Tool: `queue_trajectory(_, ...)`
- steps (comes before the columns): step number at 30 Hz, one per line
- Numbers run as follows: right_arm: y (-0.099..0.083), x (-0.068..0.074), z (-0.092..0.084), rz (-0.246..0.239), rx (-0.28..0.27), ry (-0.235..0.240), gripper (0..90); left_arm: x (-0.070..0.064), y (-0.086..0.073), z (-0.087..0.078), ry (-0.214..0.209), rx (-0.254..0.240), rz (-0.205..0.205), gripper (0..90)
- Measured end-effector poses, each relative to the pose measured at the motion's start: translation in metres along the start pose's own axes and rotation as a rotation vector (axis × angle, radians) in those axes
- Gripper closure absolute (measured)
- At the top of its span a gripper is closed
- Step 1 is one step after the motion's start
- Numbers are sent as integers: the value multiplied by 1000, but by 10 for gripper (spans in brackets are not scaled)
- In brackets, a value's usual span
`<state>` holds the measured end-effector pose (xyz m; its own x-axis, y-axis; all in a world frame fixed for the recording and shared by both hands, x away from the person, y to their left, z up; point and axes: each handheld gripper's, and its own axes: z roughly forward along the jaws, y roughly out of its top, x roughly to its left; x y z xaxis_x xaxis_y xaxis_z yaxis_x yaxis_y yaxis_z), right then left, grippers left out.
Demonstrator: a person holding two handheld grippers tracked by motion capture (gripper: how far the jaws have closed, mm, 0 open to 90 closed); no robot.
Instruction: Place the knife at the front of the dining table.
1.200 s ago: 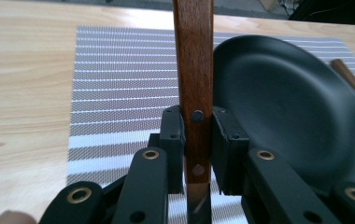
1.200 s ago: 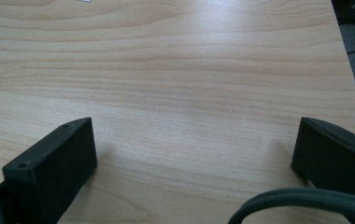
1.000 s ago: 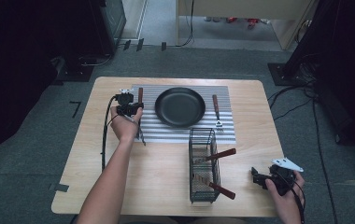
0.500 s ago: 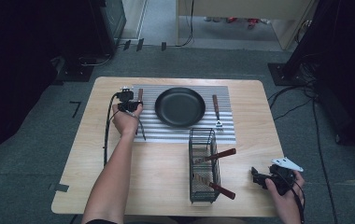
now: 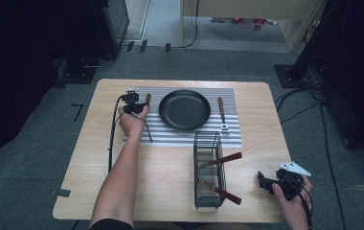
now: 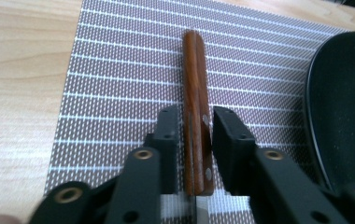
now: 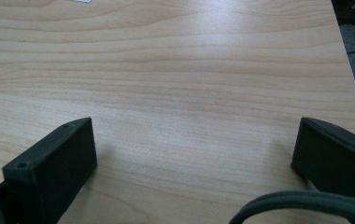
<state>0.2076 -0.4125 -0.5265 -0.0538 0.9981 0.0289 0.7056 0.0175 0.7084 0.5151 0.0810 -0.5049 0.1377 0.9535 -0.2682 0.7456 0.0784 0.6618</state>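
One knife (image 6: 195,93) is the item in hand: wooden hdl w/ rivets, steel blade just starting at the near end. It lies flat on the striped mat (image 5: 228,136), far left of the desk (image 5: 161,182), just left of the black pan (image 5: 185,109) and parallel to the fork (image 5: 222,112) on the pan's right.

Left gripper (image 5: 134,103) straddles the hdl. Its jaws have just been opening; the hdl sits between them w/ a thin gap each side, so the pads don't seem to press on it. Looks let go, not held.

Right gripper (image 5: 262,181) rests at the near right corner of the desk, jaws spread wide, nothing between them but bare wood.

Handling, as a guess:
- Stiff, light to moderate wt, w/ the blade end prob. heavier than the hdl.
- Smooth varnished wood, narrow and rounded, so it may roll or slip in a loose pinch. The woven mat should give some grip under it.
- Best hold is across the flat sides of the hdl near the rivets, close to the blade for balance. Avoid the blade.
- Not fragile, but the edge could mark the mat or pan.
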Motion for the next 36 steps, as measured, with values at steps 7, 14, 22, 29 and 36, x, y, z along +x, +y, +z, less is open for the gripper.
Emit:
queue_trajectory(7, 0, 0, 0, 0, 0, 0, 0, -2, -2, 0, 35, -5, 35, 756)
queue_trajectory(14, 0, 0, 0, 0, 0, 0, 0, -1, 0, 2, 25, -17, -4, 773)
queue_trajectory(22, 0, 0, 0, 0, 0, 0, 0, 2, 2, 5, 19, -29, -40, 772)
queue_trajectory(29, 0, 0, 0, 0, 0, 0, 0, 4, 4, 6, 18, -27, -54, 771)
queue_trajectory(36, 0, 0, 0, 1, 1, 0, 0, 5, 5, 5, -25, -30, -83, 663)
